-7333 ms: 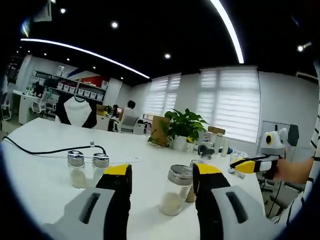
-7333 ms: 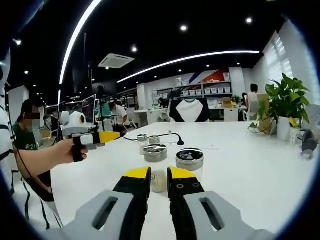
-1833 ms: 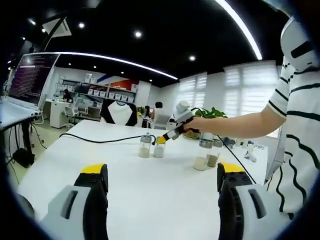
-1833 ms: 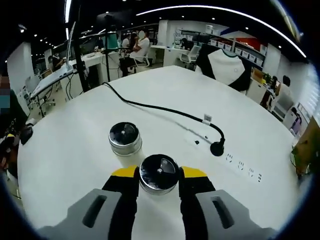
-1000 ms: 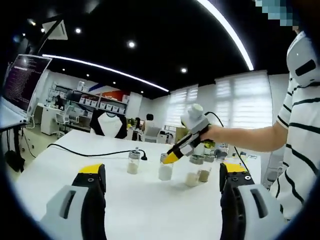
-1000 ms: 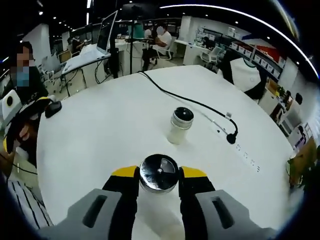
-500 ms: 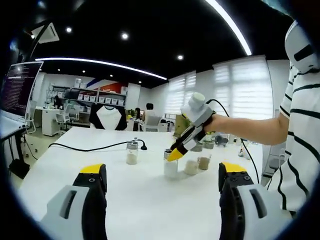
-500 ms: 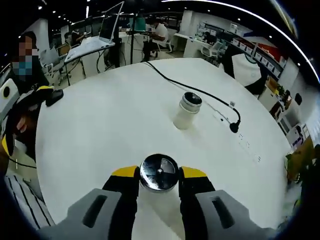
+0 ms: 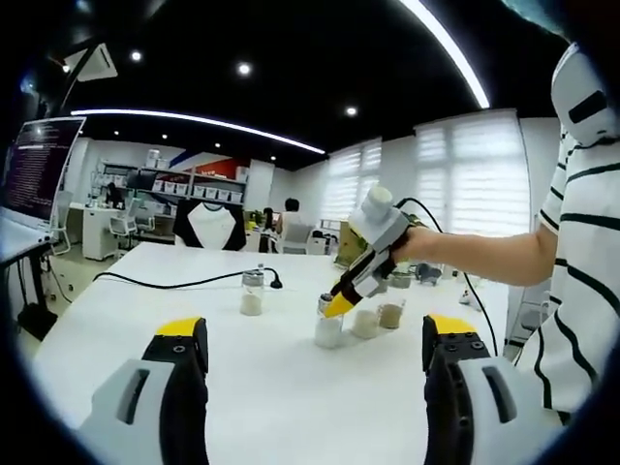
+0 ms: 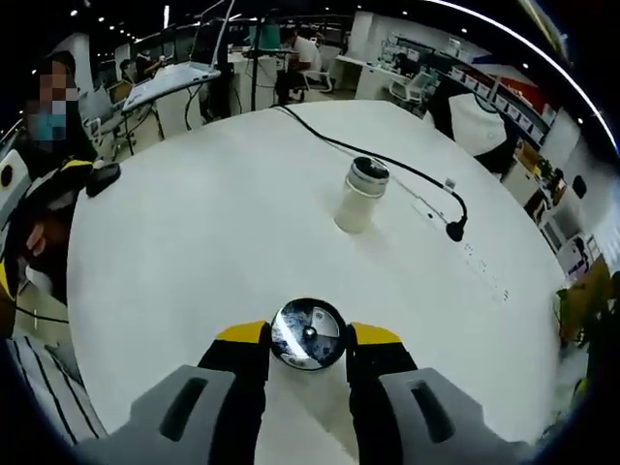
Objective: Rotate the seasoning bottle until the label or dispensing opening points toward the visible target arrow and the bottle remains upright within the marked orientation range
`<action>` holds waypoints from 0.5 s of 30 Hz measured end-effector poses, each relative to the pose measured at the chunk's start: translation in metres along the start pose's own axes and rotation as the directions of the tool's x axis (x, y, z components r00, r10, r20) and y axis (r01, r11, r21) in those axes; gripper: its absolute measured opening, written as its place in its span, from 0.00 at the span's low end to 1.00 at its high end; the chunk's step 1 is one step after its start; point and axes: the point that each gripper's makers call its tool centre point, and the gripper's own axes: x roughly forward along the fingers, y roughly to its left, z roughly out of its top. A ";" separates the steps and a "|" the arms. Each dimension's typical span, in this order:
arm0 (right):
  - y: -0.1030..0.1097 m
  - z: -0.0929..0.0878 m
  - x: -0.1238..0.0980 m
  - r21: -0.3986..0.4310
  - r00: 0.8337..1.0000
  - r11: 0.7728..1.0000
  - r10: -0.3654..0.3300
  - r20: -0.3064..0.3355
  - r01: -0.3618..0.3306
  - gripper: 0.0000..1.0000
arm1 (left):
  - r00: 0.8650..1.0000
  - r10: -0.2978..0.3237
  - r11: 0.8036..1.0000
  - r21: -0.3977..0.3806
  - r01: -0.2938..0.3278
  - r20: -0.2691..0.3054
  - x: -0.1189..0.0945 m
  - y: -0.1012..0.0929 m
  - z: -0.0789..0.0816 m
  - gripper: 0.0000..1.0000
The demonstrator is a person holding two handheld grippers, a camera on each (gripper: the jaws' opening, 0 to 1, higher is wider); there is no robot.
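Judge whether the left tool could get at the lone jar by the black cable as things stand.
Probably yes. The left tool is open and holds nothing, and bare table lies between it and the lone jar. The right tool is busy at another jar, off to the side.

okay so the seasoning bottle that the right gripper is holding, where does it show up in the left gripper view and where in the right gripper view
Left gripper view: the held seasoning bottle stands on the white table just right of centre, under the right gripper.
Right gripper view: the same bottle sits low at centre, seen from above, between that view's yellow-tipped jaws.
Shared landmark: the lone bottle beside the black cable, left of the held one in the left gripper view, upper centre in the right gripper view.
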 end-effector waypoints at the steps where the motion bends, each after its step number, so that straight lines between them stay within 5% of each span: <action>1: 0.000 0.000 0.000 0.014 1.000 1.000 0.001 0.005 -0.001 0.29 | 1.000 0.000 1.000 -0.001 0.000 0.001 0.000 0.000 0.000 0.97; 15: 0.001 -0.003 0.000 -0.006 0.999 0.999 0.041 0.009 -0.041 0.29 | 1.000 -0.012 1.000 0.022 0.013 -0.025 0.008 -0.005 -0.004 0.96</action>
